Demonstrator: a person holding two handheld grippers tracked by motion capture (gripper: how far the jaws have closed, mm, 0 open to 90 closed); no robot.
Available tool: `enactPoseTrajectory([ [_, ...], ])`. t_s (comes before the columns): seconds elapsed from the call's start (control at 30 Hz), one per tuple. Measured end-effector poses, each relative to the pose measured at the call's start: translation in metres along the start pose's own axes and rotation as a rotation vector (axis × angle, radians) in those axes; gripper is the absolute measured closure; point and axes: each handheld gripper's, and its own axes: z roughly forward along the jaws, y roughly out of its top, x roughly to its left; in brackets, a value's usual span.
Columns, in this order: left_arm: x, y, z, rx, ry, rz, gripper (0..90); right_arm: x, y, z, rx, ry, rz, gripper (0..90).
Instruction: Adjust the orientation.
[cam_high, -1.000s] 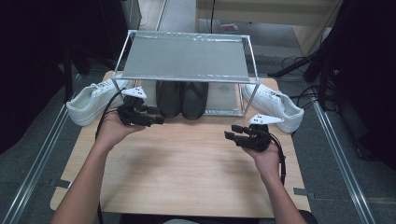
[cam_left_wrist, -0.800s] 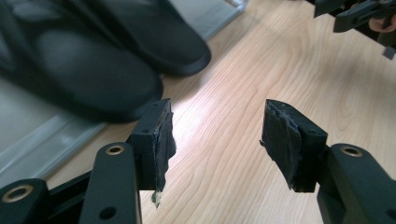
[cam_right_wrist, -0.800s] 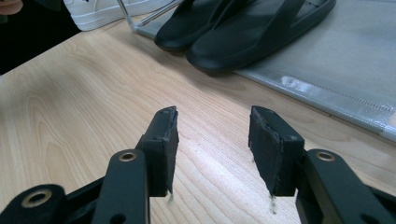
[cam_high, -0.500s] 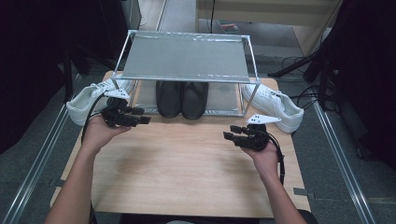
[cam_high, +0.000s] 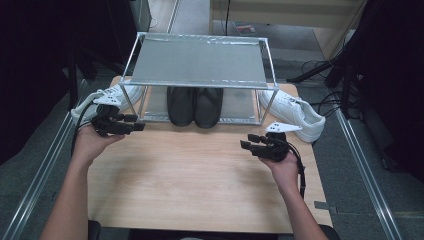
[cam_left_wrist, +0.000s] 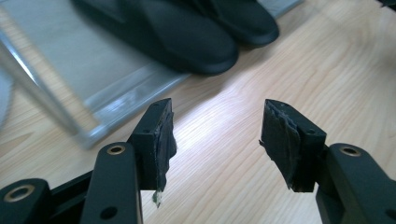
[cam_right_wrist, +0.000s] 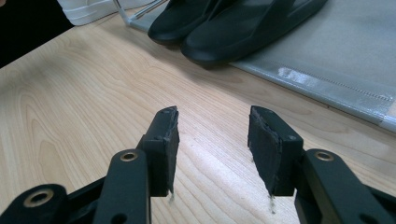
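High view: black shoes (cam_high: 195, 106) sit on the rack's (cam_high: 200, 62) lower shelf.

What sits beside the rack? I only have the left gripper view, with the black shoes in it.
Observer: A white sneaker lies at the left end of the rack, just beyond the left gripper.
Operator: And the other end?
Observer: A second white sneaker lies there, beyond the right gripper.
Operator: Is the right gripper holding anything?
Observer: No, its jaws stand open with nothing between them.
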Motion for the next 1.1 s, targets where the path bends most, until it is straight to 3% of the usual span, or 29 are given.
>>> enactPoseTrajectory([
  [0.17,0.012,-0.007,-0.006,-0.021,0.045,-0.030,44.2,-0.001,-0.001,0.000,0.004,-0.001,0.001,54.2],
  [0.4,0.028,-0.011,-0.010,-0.045,0.056,-0.067,45.6,0.002,-0.001,0.001,-0.002,0.002,0.008,54.2],
  [0.47,0.032,-0.011,-0.011,-0.036,0.079,-0.058,45.5,0.003,-0.002,0.001,0.003,-0.007,0.005,54.2],
  [0.67,0.046,-0.013,-0.014,-0.045,0.078,-0.077,46.0,0.005,-0.007,0.000,0.021,-0.021,0.004,54.1],
  [1.1,0.088,-0.006,-0.032,-0.052,0.177,-0.120,47.1,0.000,-0.013,-0.004,0.016,-0.053,0.030,54.1],
])
